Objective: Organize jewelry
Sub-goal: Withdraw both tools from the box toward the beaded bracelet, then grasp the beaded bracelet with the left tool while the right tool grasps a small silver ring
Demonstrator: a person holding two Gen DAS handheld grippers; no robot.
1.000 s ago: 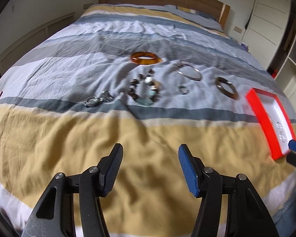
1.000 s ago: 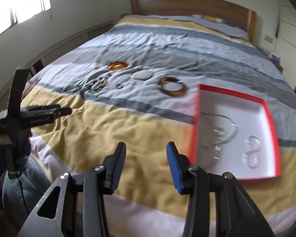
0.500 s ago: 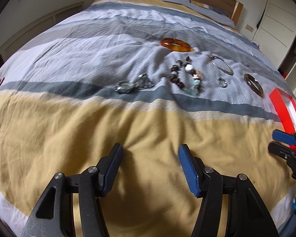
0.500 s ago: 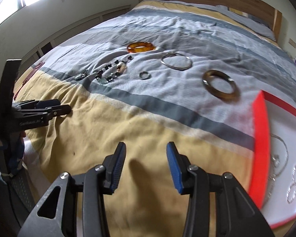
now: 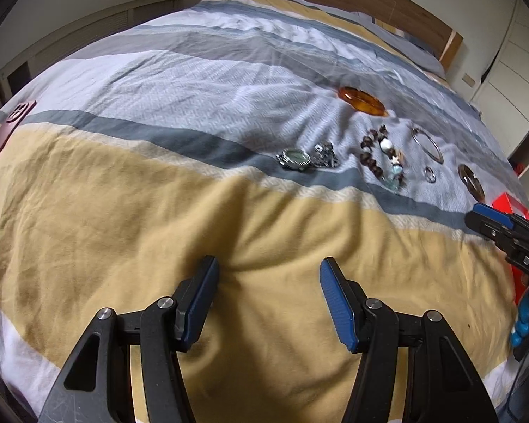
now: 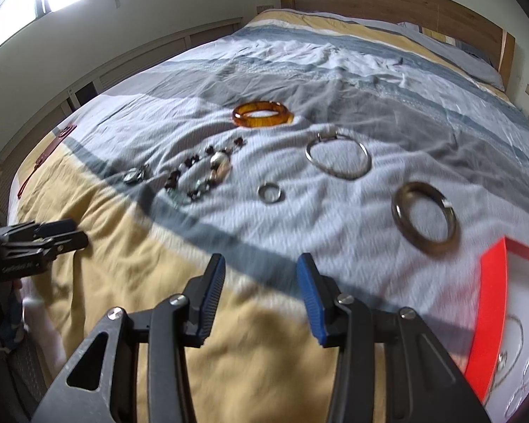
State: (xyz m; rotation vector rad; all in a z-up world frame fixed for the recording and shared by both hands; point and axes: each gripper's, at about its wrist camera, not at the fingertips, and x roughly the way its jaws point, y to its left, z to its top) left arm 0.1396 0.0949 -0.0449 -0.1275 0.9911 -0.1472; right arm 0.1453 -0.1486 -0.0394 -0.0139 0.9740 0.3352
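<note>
Jewelry lies on the striped bedspread: an amber bangle [image 6: 262,114], a silver hoop bangle [image 6: 338,157], a brown bangle [image 6: 425,222], a small ring [image 6: 271,192], a beaded bracelet [image 6: 202,172] and a watch [image 6: 134,175]. In the left wrist view the watch [image 5: 296,158] and beaded bracelet [image 5: 382,158] lie ahead to the right. The red-rimmed white tray [image 6: 490,303] at the right holds a chain and earrings. My left gripper [image 5: 268,299] is open and empty over the yellow stripe. My right gripper [image 6: 261,292] is open and empty, short of the ring.
A pink phone case [image 5: 7,130] lies at the bed's left edge. The wooden headboard [image 6: 388,0] and pillows are at the far end. A wall with low panels runs along the left, wardrobes [image 5: 504,70] stand on the right.
Both grippers have moved forward and leftward over the bed. The jewelry now looms closer in the right view and the tray has slid to the right edge. Both stay open.
</note>
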